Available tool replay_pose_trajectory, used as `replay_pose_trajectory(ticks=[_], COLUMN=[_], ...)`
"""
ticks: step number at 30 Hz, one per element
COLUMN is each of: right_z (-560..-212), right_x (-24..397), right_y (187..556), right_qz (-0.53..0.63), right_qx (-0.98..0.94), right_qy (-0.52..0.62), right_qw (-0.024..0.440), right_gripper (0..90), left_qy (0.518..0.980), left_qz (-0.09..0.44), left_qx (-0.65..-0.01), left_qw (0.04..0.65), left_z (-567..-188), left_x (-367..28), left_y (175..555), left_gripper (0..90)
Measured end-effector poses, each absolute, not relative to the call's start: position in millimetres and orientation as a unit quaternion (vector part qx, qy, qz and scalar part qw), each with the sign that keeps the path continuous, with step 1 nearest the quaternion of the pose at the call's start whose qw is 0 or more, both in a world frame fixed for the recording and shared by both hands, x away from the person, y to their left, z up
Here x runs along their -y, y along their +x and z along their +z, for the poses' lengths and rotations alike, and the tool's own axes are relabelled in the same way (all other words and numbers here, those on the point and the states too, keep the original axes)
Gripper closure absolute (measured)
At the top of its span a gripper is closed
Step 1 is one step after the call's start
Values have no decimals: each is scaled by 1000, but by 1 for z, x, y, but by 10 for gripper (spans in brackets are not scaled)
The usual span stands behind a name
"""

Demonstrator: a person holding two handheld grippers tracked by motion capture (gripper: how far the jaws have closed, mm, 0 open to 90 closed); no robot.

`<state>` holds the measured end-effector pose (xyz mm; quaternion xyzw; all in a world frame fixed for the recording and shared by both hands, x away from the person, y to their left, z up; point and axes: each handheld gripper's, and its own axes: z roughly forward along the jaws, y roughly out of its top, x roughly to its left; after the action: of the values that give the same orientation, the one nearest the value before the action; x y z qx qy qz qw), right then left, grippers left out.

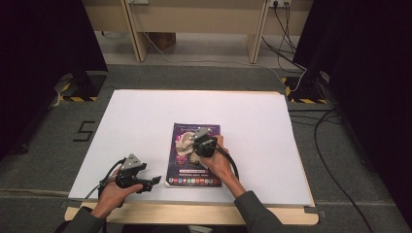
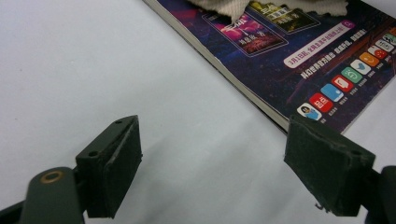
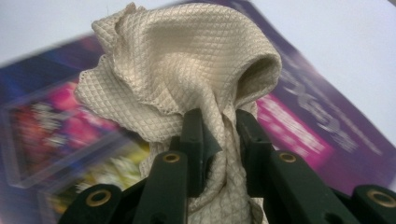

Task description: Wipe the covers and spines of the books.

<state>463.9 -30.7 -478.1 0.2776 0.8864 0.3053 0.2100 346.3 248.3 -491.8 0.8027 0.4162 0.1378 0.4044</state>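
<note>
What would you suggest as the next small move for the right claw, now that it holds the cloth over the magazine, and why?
Probably draw the cloth across the magazine cover: the right claw pinches it bunched on the cover, while the left claw waits open beside the near corner.

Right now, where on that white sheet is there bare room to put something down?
The sheet is bare across its far half beyond the magazine, and along the right side between the magazine and the right edge. The left is bare too, down to the open left gripper. It is crowded on the magazine, where the right gripper pinches a cloth.
</note>
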Motion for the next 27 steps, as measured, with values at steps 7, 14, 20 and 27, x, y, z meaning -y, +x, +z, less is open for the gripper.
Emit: replay_pose_trajectory(ticks=[7, 14, 20, 27], right_z=[-478, -478, -478, -478], right_x=[58, 36, 1, -20], right_y=[474, 462, 440, 422], right_qz=[305, 306, 315, 314], right_qx=[-872, -883, -899, -910], right_qy=[316, 288, 240, 200], right_qw=[215, 210, 189, 185], right_gripper=[757, 757, 757, 757], left_qy=[801, 806, 804, 803], left_qz=[139, 137, 138, 139], left_qx=[-421, -419, -422, -423], left_qw=[402, 394, 395, 396], left_z=[-491, -493, -493, -492], left_x=[-250, -249, -249, -250], left_y=[347, 347, 347, 348], left_gripper=[184, 184, 183, 184])
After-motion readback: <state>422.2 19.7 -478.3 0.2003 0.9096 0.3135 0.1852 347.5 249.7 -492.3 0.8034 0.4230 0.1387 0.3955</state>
